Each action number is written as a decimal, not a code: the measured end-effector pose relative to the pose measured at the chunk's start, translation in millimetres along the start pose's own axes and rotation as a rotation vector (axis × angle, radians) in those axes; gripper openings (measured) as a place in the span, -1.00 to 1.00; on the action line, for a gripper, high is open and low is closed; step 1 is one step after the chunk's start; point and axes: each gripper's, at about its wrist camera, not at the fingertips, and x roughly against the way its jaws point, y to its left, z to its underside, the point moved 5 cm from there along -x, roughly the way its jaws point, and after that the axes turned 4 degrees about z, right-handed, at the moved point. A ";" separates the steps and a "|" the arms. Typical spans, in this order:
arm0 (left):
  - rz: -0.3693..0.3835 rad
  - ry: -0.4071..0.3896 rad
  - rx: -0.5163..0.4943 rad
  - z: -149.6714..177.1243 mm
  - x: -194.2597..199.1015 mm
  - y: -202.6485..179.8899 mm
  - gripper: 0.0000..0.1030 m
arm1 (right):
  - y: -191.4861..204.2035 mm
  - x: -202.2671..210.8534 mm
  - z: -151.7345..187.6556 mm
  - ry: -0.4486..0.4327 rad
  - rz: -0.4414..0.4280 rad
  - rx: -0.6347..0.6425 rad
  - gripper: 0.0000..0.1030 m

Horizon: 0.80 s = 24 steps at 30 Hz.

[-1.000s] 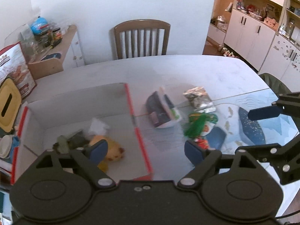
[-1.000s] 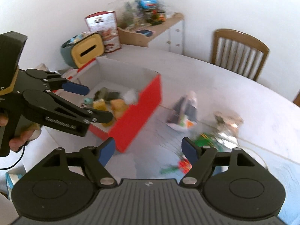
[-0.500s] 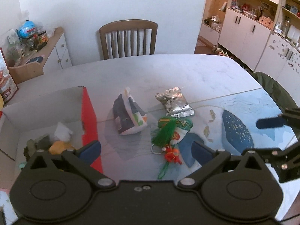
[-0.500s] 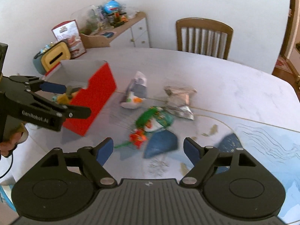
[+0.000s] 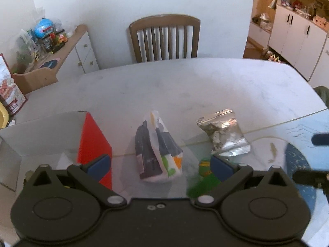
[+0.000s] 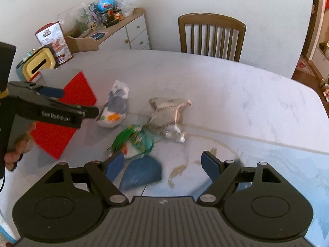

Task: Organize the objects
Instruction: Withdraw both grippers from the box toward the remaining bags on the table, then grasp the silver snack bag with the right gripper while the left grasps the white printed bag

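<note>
Both claws gape empty above the tabletop, the left claw nearer and pointing straight at the upright pouch beside the red box, the right claw well apart.

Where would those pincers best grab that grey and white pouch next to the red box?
Probably at the pinched top of the grey and white pouch, coming from above. It stands upright and narrows to a thin crest there, while its base bulges wide. The left gripper is open in front of it.
</note>
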 end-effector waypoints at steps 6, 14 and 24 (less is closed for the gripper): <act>-0.054 0.032 -0.028 -6.7 -34.1 2.6 0.99 | -12.4 -50.9 -29.7 0.032 0.006 -0.020 0.59; -0.099 0.075 -0.014 -10.2 -67.6 2.6 0.99 | -13.5 -113.6 -58.0 0.076 0.025 -0.084 0.59; -0.100 0.130 0.019 -4.1 -86.4 6.7 0.77 | -5.5 -158.3 -62.6 0.134 0.015 -0.086 0.59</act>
